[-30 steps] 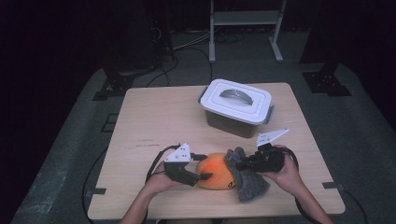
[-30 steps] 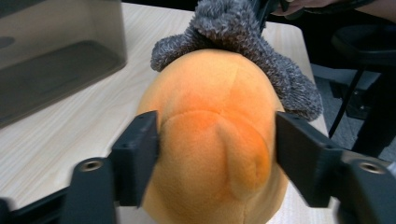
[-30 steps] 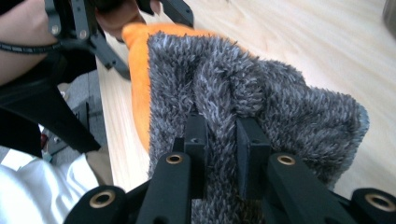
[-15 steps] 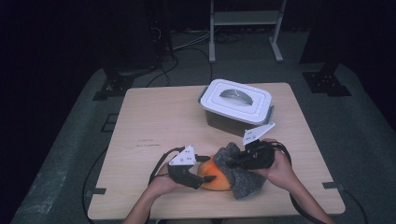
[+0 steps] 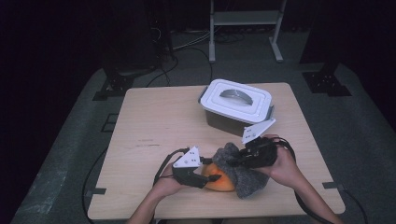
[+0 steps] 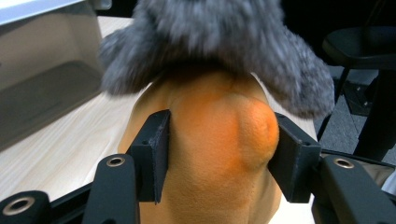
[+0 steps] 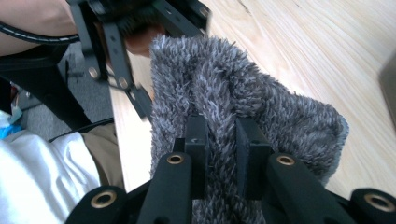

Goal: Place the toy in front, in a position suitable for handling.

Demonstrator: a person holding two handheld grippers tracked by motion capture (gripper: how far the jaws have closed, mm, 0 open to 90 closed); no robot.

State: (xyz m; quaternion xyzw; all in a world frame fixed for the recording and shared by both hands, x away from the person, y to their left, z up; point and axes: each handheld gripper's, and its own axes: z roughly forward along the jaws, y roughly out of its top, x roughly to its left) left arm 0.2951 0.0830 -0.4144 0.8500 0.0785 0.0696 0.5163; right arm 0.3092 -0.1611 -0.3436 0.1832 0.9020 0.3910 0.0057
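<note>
Pale wood forms the square table (image 5: 154, 135), and in the high view the round orange plush toy (image 5: 219, 179) lies near its front edge, partly covered by the shaggy grey fur cloth (image 5: 243, 177). Compared with one second ago, the right gripper (image 5: 238, 161) sits higher and nearer the lidded white plastic storage box (image 5: 236, 105), and the grey cloth is drawn up over the toy instead of lying flat beside it; the left gripper (image 5: 210, 176) has hardly shifted. In the left gripper view, the left gripper (image 6: 219, 154) has just been closing, and its black pads (image 6: 156, 149) press into both sides of the orange toy (image 6: 210, 163), denting it, with the grey cloth (image 6: 210, 46) draped over the top. In the right gripper view, the right gripper (image 7: 218, 140) stands narrow, pinching a fold of the grey cloth (image 7: 261, 107) above the table (image 7: 317, 51).
</note>
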